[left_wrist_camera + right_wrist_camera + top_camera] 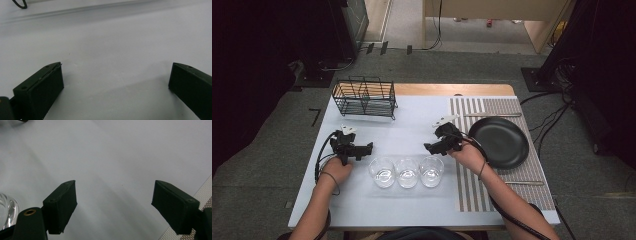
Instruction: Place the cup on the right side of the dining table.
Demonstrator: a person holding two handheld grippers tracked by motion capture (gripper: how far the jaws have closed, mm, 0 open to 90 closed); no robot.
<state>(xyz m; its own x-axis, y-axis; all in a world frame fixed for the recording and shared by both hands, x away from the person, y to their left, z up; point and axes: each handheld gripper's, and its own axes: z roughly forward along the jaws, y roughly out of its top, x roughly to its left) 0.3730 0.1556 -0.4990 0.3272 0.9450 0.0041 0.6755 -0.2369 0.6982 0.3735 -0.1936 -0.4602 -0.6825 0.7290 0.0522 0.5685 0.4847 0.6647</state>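
Glasses (407, 172), three in a row on the tabletop (412, 125), sit between the left gripper (368, 147) and right gripper (428, 148); both sets of fingers (61, 205) spread, empty; high view adds wire rack (364, 97).

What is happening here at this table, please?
A person sits at the table with a tool in each hand. The left tool and the right tool both rest low, jaws apart and empty, either side of three clear glasses in a row. A wire rack stands behind; a black plate lies on a striped mat.
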